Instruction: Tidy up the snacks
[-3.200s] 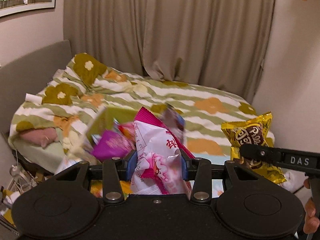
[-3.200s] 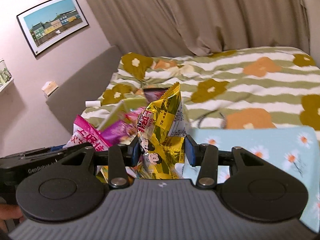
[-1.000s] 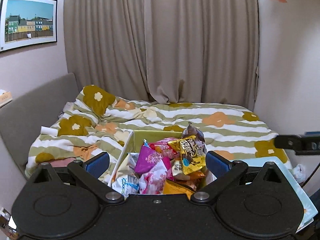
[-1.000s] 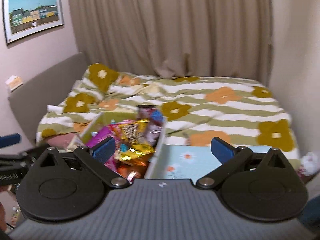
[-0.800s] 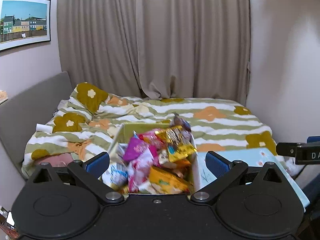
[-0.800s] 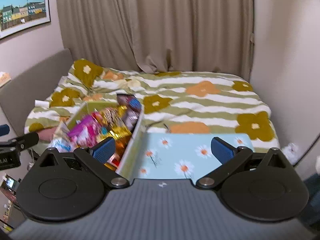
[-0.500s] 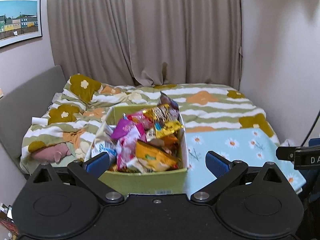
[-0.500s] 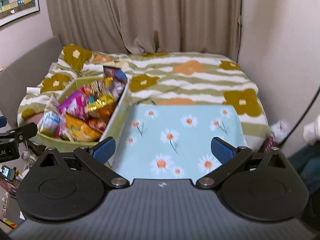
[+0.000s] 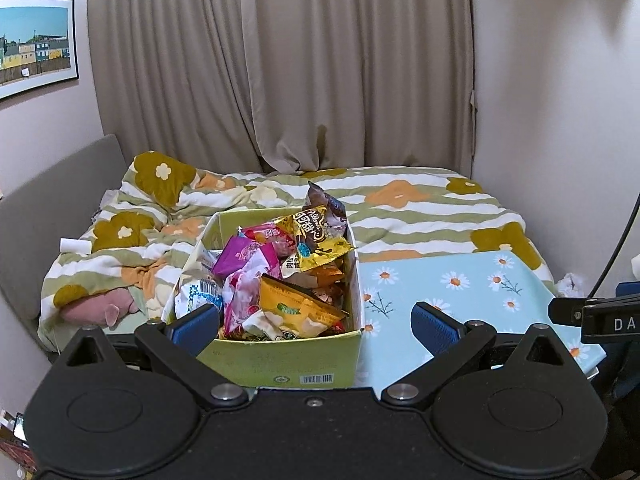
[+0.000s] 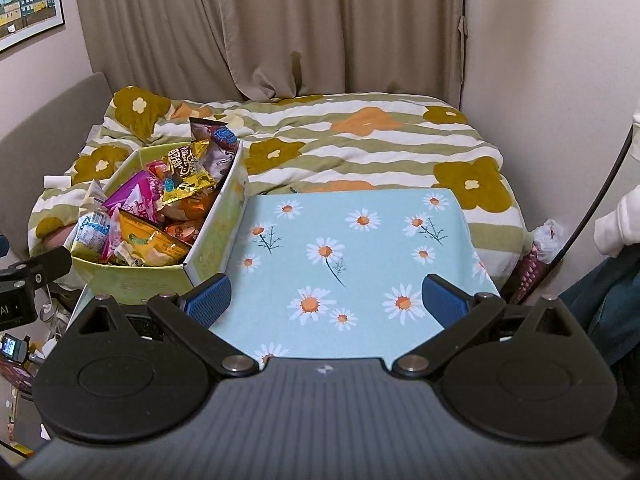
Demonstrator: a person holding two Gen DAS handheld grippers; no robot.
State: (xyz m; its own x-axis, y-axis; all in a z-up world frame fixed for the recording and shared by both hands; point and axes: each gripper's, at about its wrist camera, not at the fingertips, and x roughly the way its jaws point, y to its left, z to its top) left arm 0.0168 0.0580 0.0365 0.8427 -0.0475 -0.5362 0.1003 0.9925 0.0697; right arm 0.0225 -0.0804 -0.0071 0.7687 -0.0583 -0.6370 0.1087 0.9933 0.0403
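Left wrist view: box (image 9: 280, 356) w/ snacks (image 9: 280, 272) sits lower centre on table (image 9: 460, 292). Left gripper (image 9: 316, 326) & right gripper (image 10: 326, 300) fingers spread wide, empty. Judgement: table looks cleared, so just back off w/o bumping box.

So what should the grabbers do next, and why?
Probably just rest. Both the left gripper and the right gripper are open and hold nothing, the snack packets all sit piled in the green box, and none shows on the daisy cloth.
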